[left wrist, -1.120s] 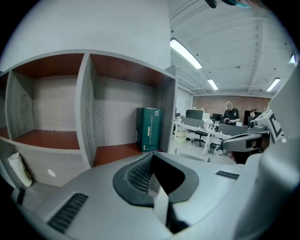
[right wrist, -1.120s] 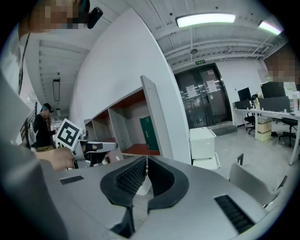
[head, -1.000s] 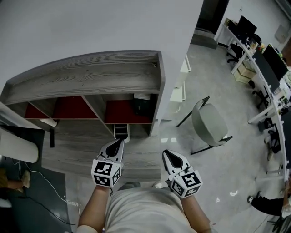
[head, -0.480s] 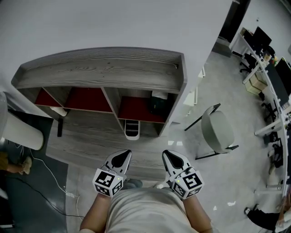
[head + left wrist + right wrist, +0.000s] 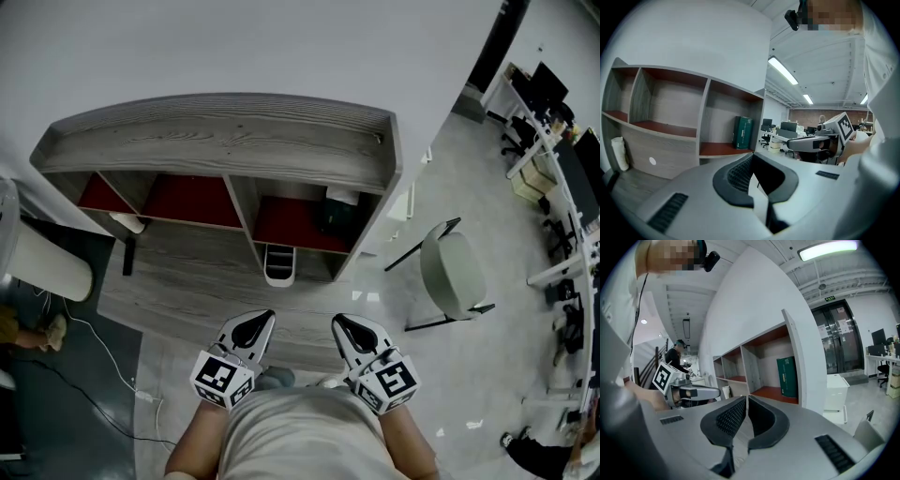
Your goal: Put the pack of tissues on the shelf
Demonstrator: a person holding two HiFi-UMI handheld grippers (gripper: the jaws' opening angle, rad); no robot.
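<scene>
A grey wood shelf point(image 5: 225, 141) with red-lined compartments stands against the wall over a desk top point(image 5: 187, 281). A white soft pack point(image 5: 127, 222), possibly the tissues, lies on the desk under the left compartment; it also shows in the left gripper view point(image 5: 618, 152). A dark green box point(image 5: 333, 217) stands in the right compartment. My left gripper point(image 5: 265, 319) and right gripper point(image 5: 337, 322) hover close to my body at the desk's near edge, both shut and empty, far from the pack. Each gripper view shows jaws closed on nothing: left gripper point(image 5: 753, 154), right gripper point(image 5: 747, 397).
A small white and black bin point(image 5: 278, 264) sits on the desk under the shelf's middle. To the right are a grey chair point(image 5: 450, 272), a white cabinet point(image 5: 405, 202), and office desks with monitors point(image 5: 553, 122). Cables point(image 5: 94, 347) lie on the floor at the left.
The head view has swung, so the shelf sits further right and nearer. Both grippers have dropped slightly towards my body and stay shut with nothing in them.
</scene>
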